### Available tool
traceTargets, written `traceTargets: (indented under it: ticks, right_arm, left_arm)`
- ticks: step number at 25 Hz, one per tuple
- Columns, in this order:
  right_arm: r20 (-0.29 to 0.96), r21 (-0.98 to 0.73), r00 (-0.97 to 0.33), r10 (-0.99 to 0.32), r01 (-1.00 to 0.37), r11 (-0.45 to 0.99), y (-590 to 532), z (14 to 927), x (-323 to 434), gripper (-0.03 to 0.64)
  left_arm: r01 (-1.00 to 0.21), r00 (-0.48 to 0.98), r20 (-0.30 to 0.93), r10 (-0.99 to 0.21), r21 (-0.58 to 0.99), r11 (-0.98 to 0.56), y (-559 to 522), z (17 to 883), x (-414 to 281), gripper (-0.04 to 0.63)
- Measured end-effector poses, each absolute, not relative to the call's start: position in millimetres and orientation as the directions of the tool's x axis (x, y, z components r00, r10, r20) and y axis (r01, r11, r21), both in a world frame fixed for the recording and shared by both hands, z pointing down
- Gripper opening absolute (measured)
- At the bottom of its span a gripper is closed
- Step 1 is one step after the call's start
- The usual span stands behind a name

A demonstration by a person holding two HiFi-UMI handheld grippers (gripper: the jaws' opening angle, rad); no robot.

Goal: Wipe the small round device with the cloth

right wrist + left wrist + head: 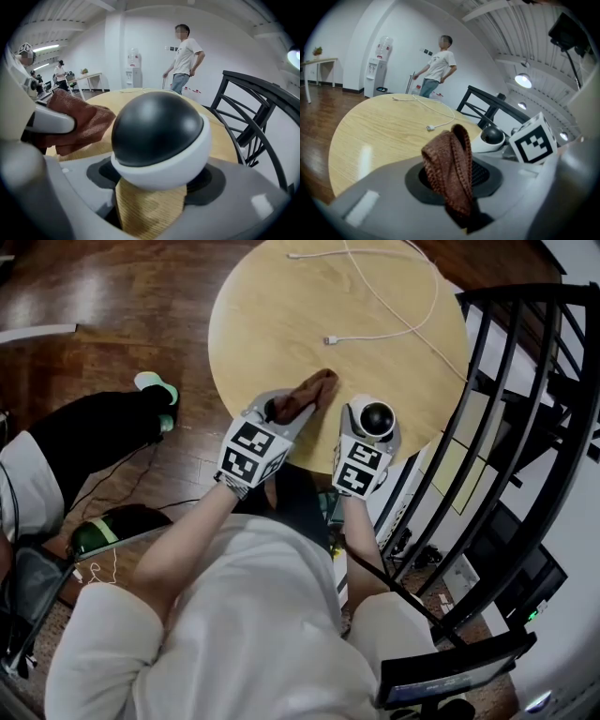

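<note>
Left tongs [457, 206] pinch the cloth [447, 164], right tongs [150, 197] clamp the small round device [157, 131]; the cloth sits near its 9 o'clock, so I reckon wiping is not yet begun.

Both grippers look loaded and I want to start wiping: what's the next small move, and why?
Probably bring the left gripper rightward until the cloth meets the dark dome of the small round device. The left gripper is shut on the cloth, the right gripper on the device, and the cloth sits beside the dome, apparently not touching.
</note>
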State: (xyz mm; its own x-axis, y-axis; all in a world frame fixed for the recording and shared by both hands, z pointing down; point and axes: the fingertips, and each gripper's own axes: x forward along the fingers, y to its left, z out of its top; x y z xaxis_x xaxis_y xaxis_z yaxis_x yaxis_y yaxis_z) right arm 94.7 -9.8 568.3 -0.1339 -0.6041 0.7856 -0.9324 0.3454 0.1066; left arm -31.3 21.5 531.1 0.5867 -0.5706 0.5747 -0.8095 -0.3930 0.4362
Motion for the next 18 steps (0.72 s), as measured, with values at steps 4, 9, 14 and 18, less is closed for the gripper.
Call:
traceTargets:
  ticks: [4,9,14,18]
  right_arm:
    - [0.791,0.140,-0.177,-0.586,-0.879,0.455,1.4,564.4,94.1,0.376]
    - [0.769,0.140,-0.270,-0.580,-0.814,0.564,12.2,564.5,98.0,0.375]
    - [0.755,0.151,-0.403,-0.517,-0.660,0.736,15.0,563.0,93.2,0.376]
    - [0.759,0.166,-0.455,-0.465,-0.555,0.815,14.7,561.5,86.5,0.375]
  left_arm:
    - [-0.803,0.596,0.560,-0.576,0.426,-0.417,15.8,523.6,-26.7,0.107]
    - [-0.742,0.666,0.489,-0.564,0.517,-0.427,-7.7,498.2,-16.5,0.107]
    - [-0.514,0.849,0.334,-0.409,0.701,-0.494,-28.3,453.6,22.8,0.107]
    - [-0.432,0.900,0.308,-0.307,0.714,-0.551,-35.3,441.2,51.6,0.107]
